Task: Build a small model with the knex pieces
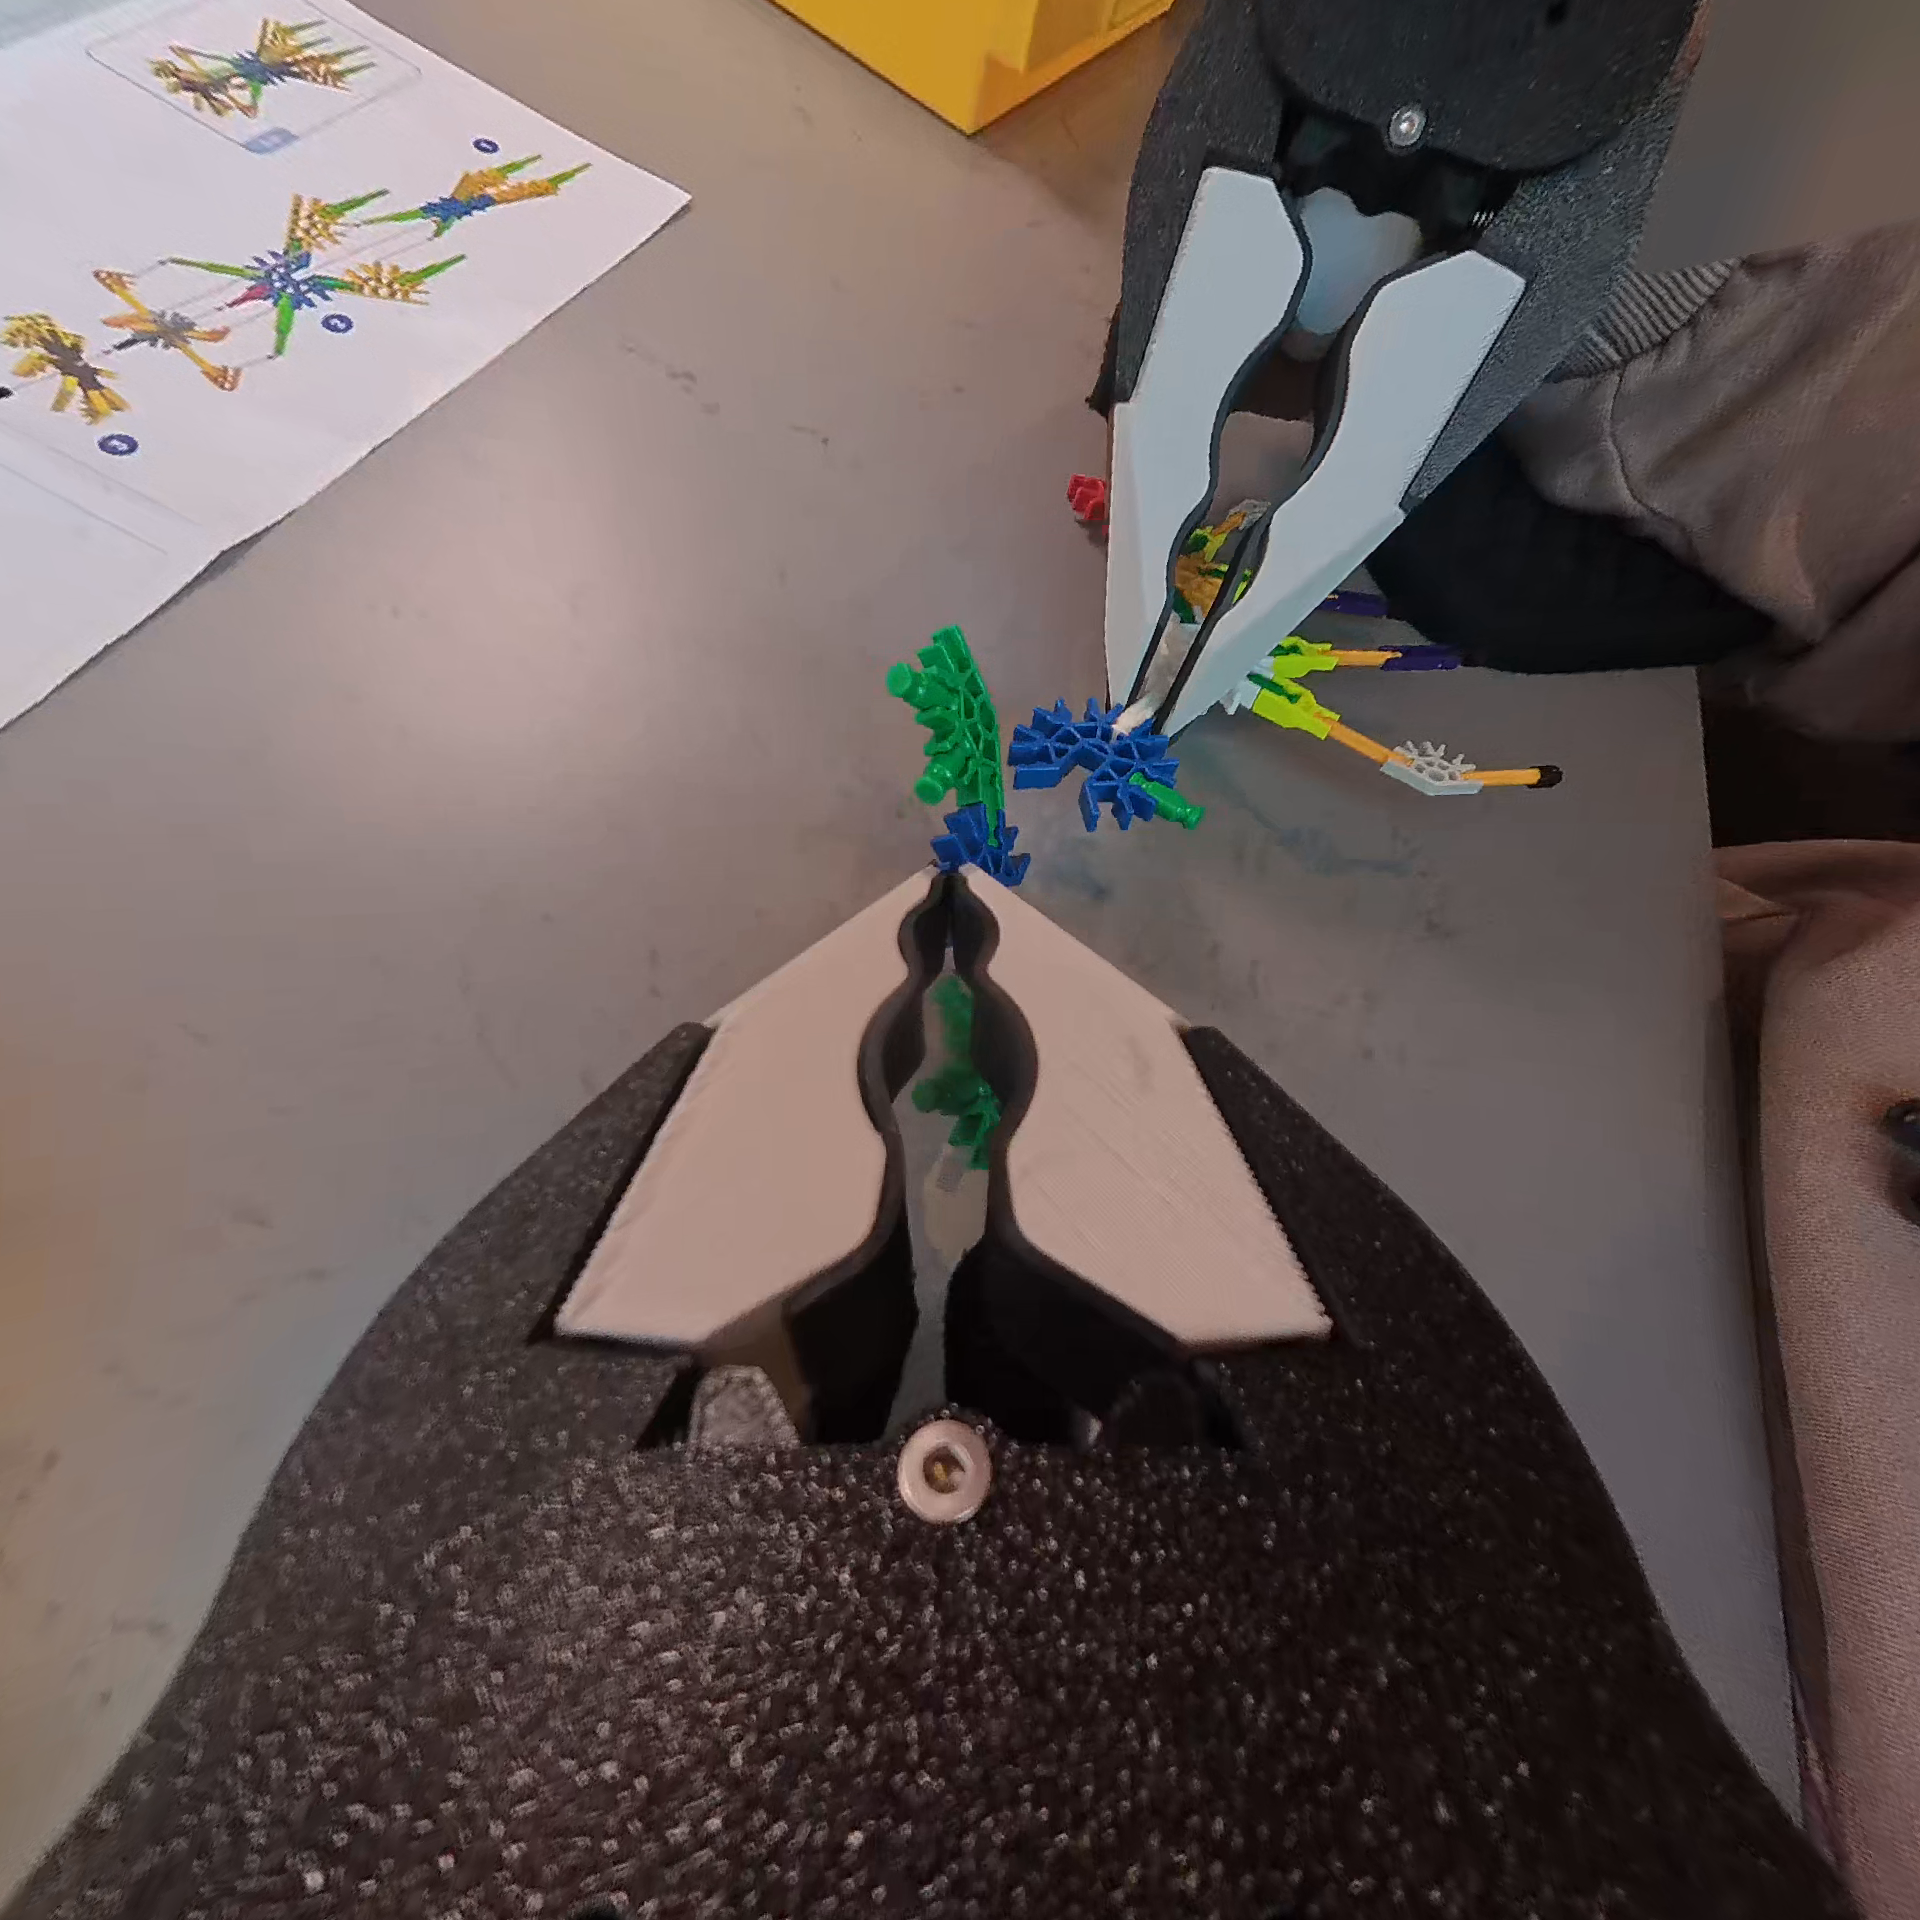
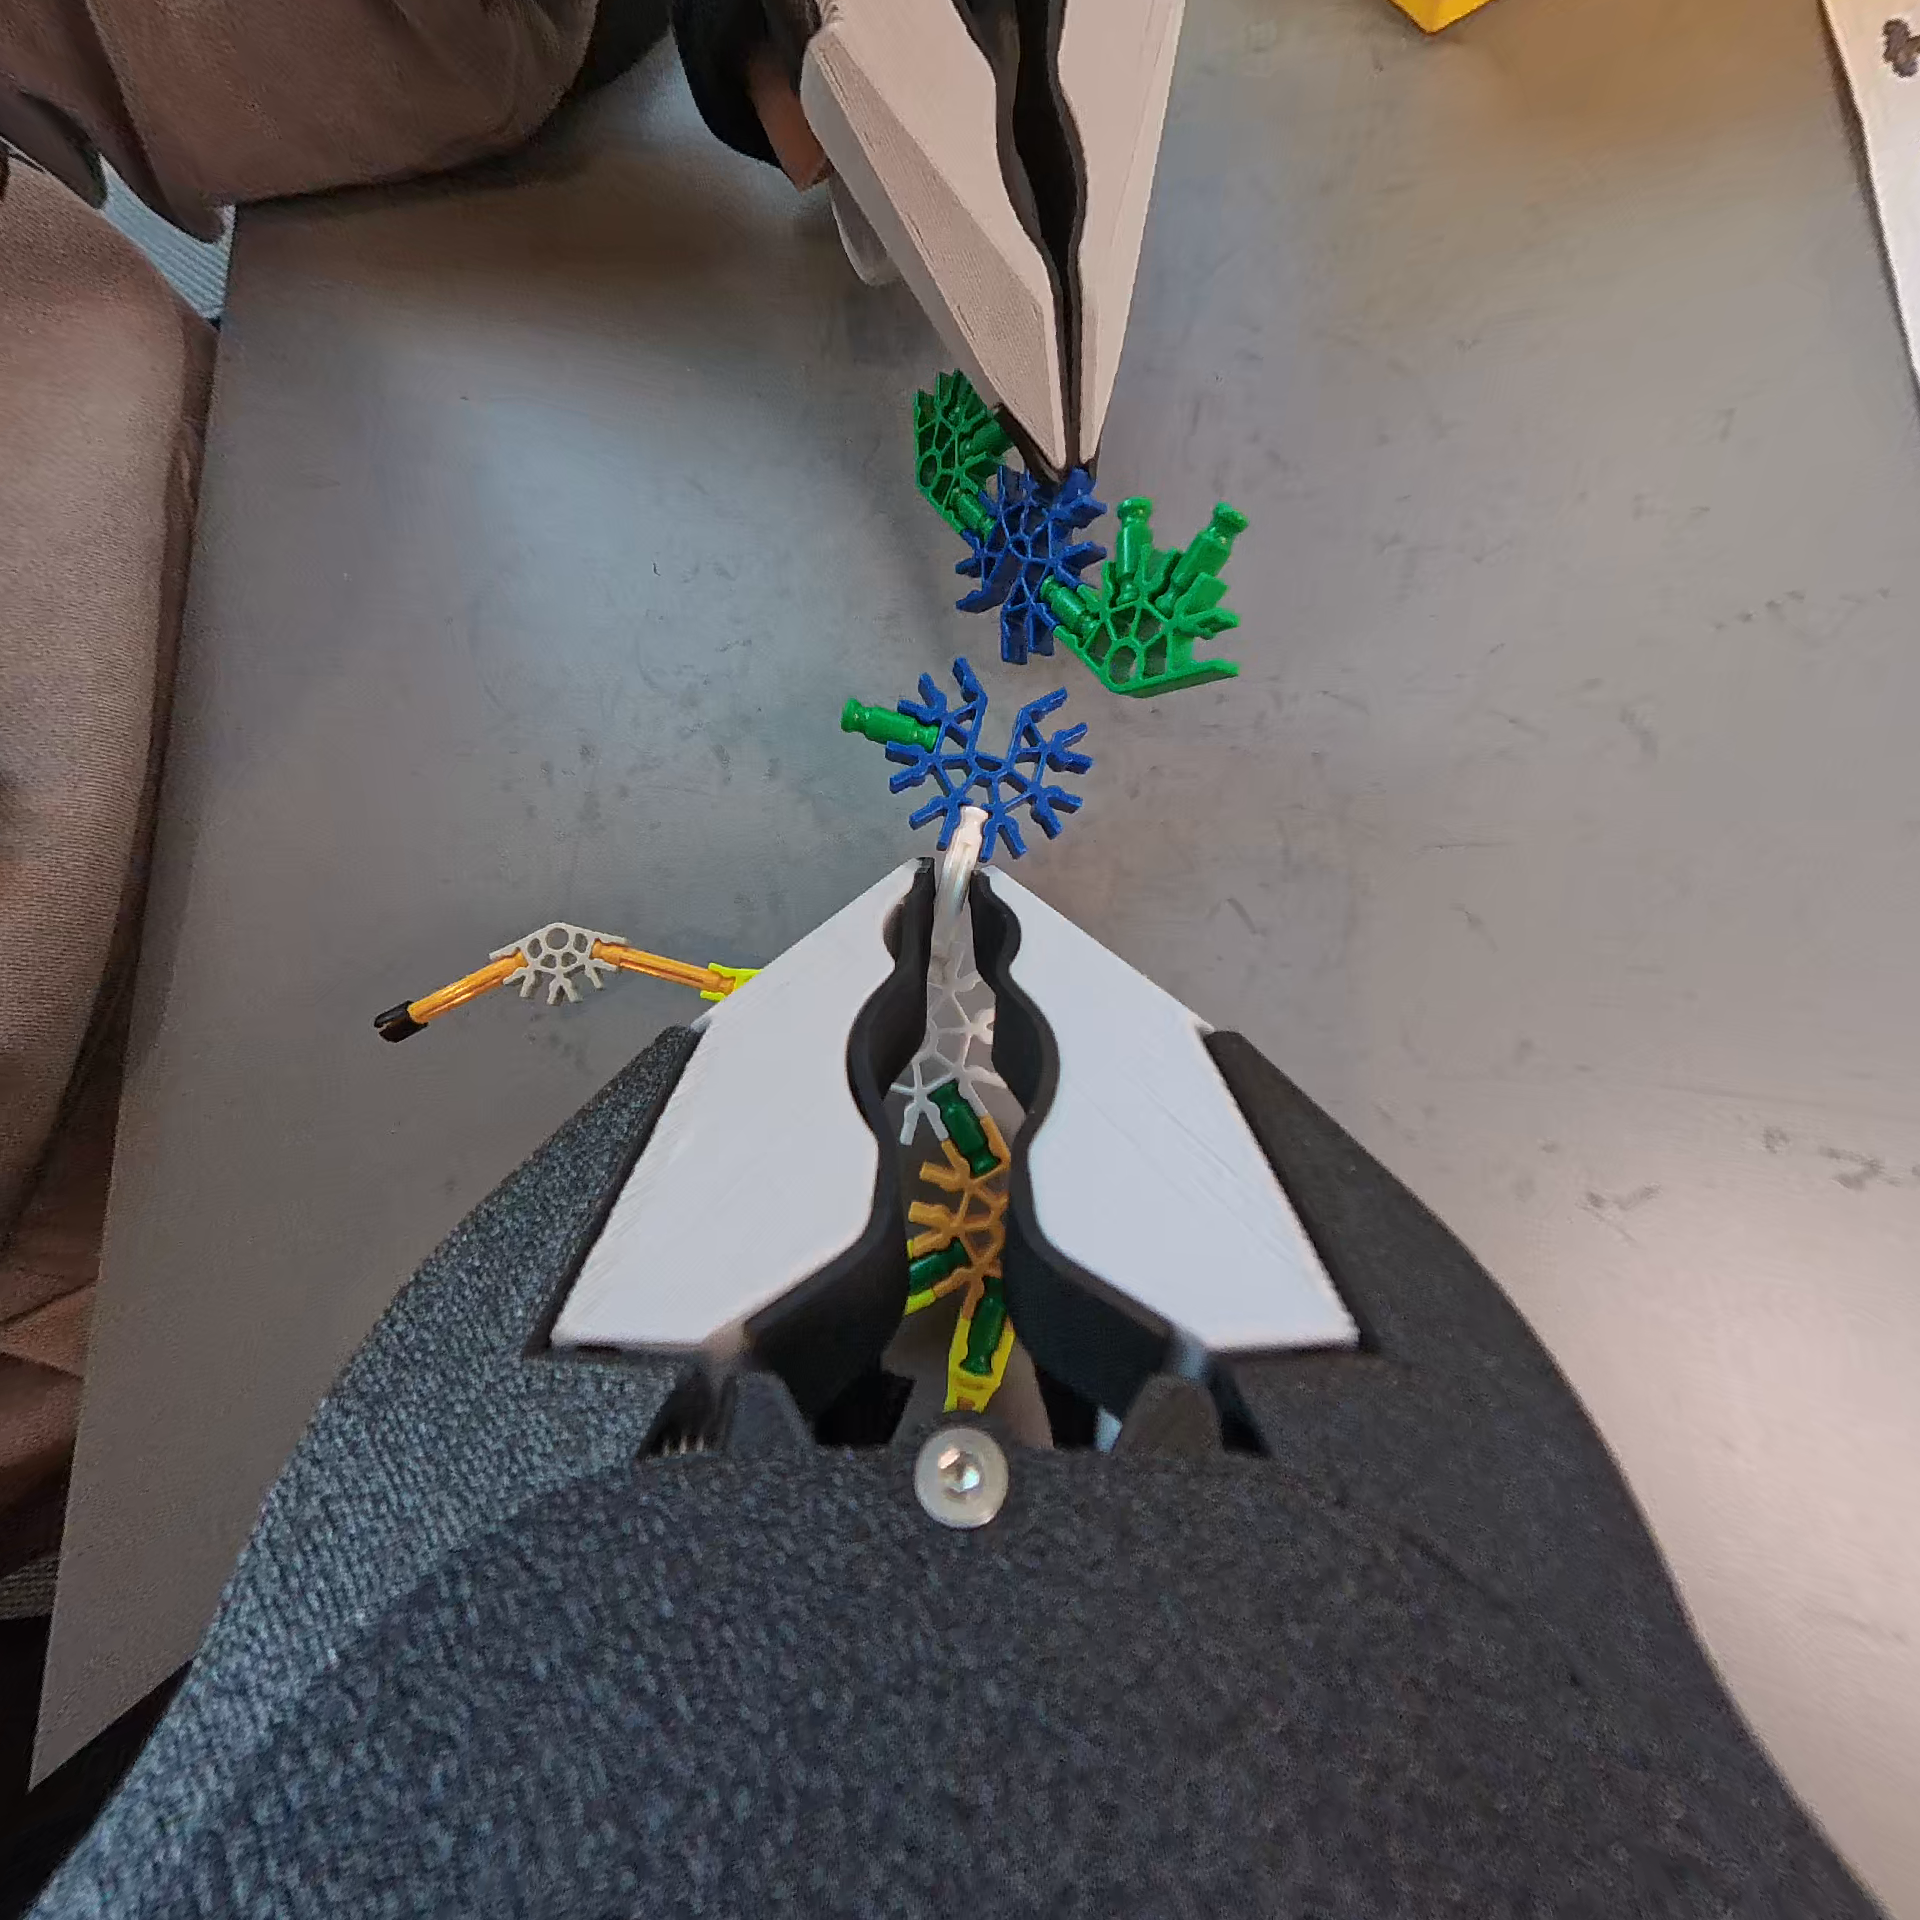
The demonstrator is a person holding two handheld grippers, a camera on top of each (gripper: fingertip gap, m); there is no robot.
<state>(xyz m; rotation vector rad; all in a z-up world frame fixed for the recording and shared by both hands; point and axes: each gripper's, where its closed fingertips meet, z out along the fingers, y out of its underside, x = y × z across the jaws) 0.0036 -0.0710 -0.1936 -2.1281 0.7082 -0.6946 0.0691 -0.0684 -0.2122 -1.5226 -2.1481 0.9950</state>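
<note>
My left gripper [image 1: 951,881] is shut on the edge of a blue snowflake connector [image 1: 982,842] that carries green fan-shaped pieces [image 1: 956,727] with short green rods. It holds this above the grey table [image 1: 520,727]. In the right wrist view it comes down from the top [image 2: 1065,462] onto that blue connector [image 2: 1029,561]. My right gripper [image 2: 951,868] is shut on a white rod [image 2: 961,847] joined to a white connector [image 2: 956,1018]. Its far end sits in a second blue snowflake connector [image 2: 987,764] with one green rod [image 2: 883,722]. The two blue connectors are close but apart.
Orange rods and a grey connector [image 2: 556,961] trail from the right gripper's assembly. A printed instruction sheet [image 1: 260,260] lies at the far left, a yellow box [image 1: 987,52] behind. A small red piece [image 1: 1088,497] lies on the table. A person's sleeve [image 1: 1714,416] is at the right. There is about 8 cm between the tips of the two grippers.
</note>
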